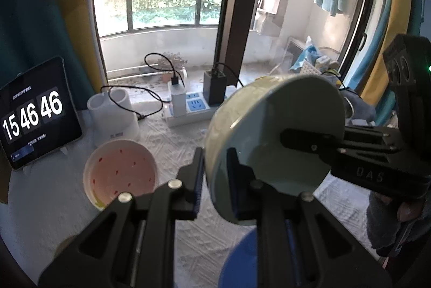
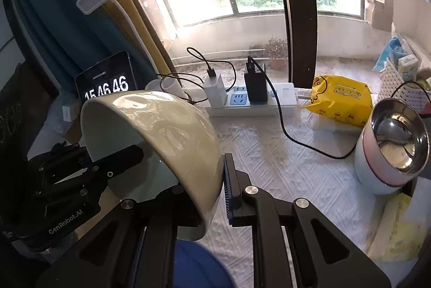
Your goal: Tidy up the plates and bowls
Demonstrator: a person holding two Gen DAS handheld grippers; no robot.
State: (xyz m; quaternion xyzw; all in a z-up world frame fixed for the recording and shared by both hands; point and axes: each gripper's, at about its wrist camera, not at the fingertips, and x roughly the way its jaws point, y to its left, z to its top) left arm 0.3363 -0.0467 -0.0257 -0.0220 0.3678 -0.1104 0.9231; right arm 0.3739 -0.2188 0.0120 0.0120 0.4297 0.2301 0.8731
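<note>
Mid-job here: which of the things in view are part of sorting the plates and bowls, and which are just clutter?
Job:
- green bowl, gripped by both grippers
- pink-speckled bowl
- blue dish below
- steel-lined bowl

Clutter:
- tablet clock
- power strip with chargers
- yellow wipes pack
- white cup

A pale green bowl (image 2: 161,142) is held tilted on its side above the desk (image 2: 282,166), its wall pinched between the fingers of the right claw (image 2: 212,188), while the left claw (image 2: 107,166) grips its rim from the left. A steel-lined pink bowl (image 2: 393,145) is seen at the right, with a yellow wipes pack (image 2: 342,99) behind it. A blue plate (image 2: 196,269) is partly visible at the bottom edge.
</note>
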